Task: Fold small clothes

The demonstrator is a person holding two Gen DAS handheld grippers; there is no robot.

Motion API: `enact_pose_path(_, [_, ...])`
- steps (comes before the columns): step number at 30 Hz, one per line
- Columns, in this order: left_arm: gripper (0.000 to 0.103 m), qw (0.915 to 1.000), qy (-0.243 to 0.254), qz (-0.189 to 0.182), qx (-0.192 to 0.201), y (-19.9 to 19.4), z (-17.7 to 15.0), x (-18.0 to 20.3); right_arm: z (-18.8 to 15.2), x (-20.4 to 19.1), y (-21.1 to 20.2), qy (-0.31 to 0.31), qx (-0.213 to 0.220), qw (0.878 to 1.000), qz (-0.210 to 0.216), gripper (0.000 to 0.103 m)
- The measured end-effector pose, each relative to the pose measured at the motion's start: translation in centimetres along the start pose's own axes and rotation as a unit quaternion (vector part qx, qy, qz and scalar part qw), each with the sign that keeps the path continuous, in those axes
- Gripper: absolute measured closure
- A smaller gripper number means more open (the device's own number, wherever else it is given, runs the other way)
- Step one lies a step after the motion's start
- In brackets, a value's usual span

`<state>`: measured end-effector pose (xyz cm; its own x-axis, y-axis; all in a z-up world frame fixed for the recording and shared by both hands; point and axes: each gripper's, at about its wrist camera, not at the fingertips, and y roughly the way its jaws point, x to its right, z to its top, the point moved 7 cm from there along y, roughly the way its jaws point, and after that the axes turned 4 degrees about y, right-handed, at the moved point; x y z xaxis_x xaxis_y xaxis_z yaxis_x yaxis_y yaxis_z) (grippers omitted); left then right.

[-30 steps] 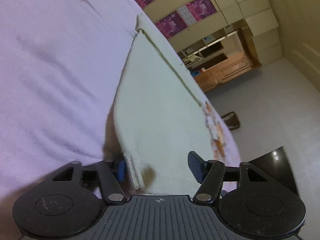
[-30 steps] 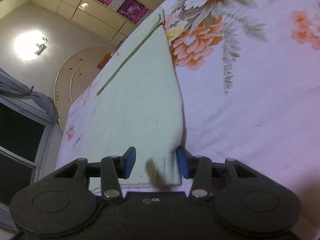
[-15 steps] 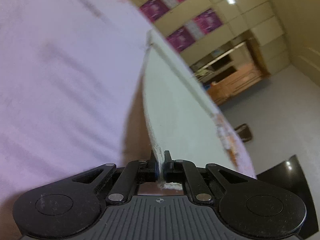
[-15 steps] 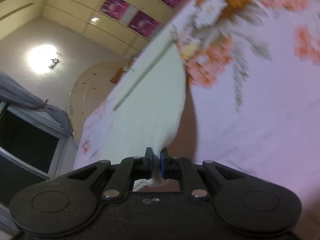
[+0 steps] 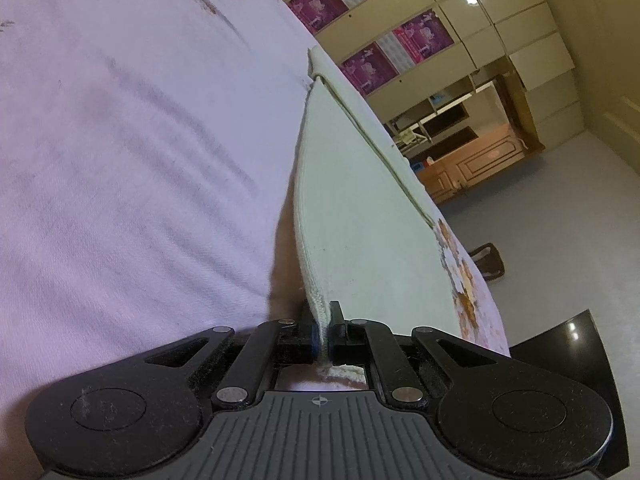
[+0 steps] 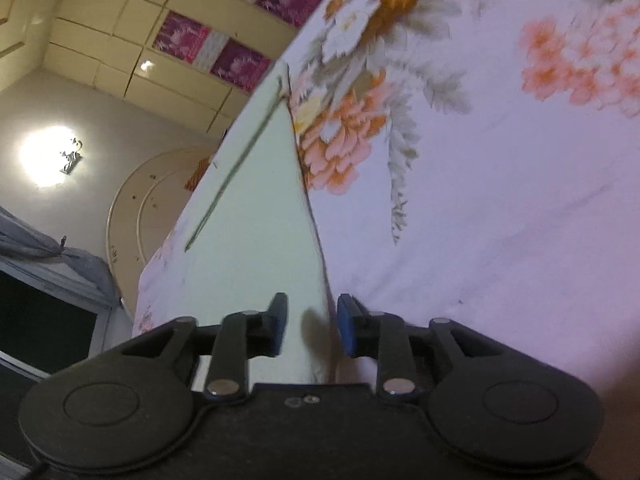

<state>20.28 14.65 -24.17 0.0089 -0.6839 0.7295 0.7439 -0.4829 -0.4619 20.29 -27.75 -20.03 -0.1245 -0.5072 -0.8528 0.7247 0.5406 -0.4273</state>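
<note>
On bedsheet (image 5: 120,160) | left tongs (image 5: 325,334) pinch cloth (image 5: 360,208) corner | right tongs (image 6: 312,330) just opened, straddling cloth edge unpressed

Each camera sits just behind its own gripper and looks forward and a little downward, very close to the bed sheet (image 5: 120,160). The left view faces the cupboards (image 5: 500,92) and floor; the right view faces the ceiling lamp (image 6: 48,156). Both share the pale green cloth (image 5: 360,216) and the sheet.
</note>
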Motion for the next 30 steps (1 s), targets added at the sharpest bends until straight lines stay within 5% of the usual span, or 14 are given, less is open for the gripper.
enact_pose_path(10, [0.096, 0.9999, 0.005, -0.009, 0.0, 0.6, 0.3, -0.4, -2.0, -0.8, -1.0, -0.023, -0.054, 0.997, 0.042, 0.078])
enact_pose_path(15, [0.096, 0.9999, 0.011, 0.005, 0.0, 0.7, 0.5, -0.2, -3.0, -0.1, -1.9, -0.03, -0.045, 0.998, 0.023, 0.086])
enact_pose_path(17, [0.098, 0.9998, 0.015, 0.012, 0.004, 0.6, 0.6, 0.4, -2.8, -0.5, -1.7, -0.038, -0.038, 0.999, 0.002, 0.097])
enact_pose_path(30, [0.098, 0.9958, 0.048, -0.017, 0.076, -1.4, 9.4, 8.4, 1.2, -9.5, -4.1, -0.147, 0.036, 0.988, 0.019, 0.098])
